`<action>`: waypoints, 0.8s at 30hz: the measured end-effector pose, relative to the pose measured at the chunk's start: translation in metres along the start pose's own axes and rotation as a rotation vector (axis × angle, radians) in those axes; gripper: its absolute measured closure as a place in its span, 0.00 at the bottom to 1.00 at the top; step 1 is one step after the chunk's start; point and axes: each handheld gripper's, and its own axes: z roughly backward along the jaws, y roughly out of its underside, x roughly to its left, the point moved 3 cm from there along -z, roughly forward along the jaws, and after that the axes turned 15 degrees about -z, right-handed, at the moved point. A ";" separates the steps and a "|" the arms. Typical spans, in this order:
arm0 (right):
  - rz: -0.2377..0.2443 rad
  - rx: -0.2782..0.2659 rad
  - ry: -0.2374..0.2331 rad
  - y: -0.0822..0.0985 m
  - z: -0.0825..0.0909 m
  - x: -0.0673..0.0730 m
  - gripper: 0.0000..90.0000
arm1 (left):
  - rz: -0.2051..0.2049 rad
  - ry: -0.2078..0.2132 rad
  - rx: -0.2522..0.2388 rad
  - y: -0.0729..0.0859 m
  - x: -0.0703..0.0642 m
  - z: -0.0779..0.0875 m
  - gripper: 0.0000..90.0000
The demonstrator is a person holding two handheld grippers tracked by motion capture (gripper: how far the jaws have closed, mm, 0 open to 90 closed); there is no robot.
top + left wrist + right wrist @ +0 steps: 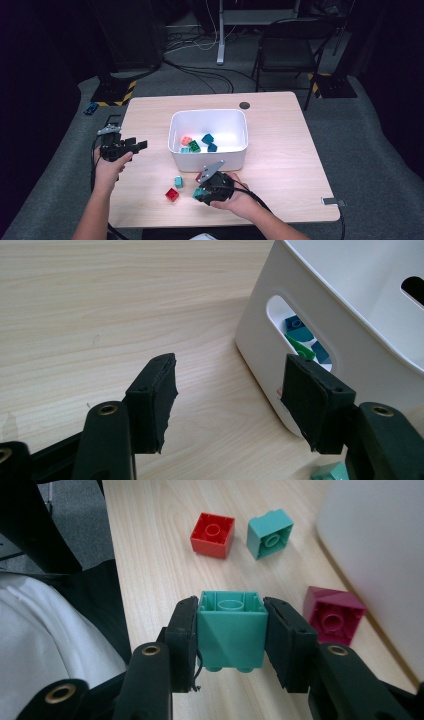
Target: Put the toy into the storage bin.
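Clamped between right gripper point(231, 645) jaws: green block point(231, 632).

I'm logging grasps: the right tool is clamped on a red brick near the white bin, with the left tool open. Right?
Not quite: the brick in the right tool is teal, as the right gripper view shows. The red brick lies loose on the table. The left tool is open beside the white bin.

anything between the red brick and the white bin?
Yes: a light teal brick lies between the red brick and the white bin, seen in the right gripper view.
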 end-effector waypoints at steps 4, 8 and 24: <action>0.010 -0.013 -0.002 -0.009 0.012 0.000 0.65 | -0.001 0.001 -0.004 0.000 0.000 0.000 0.43; -0.006 -0.022 -0.006 -0.017 0.024 0.003 0.65 | 0.000 0.002 -0.001 0.000 -0.001 0.001 0.43; -0.017 -0.090 -0.011 -0.055 0.068 -0.001 0.65 | -0.002 0.003 -0.006 -0.001 -0.001 0.001 0.43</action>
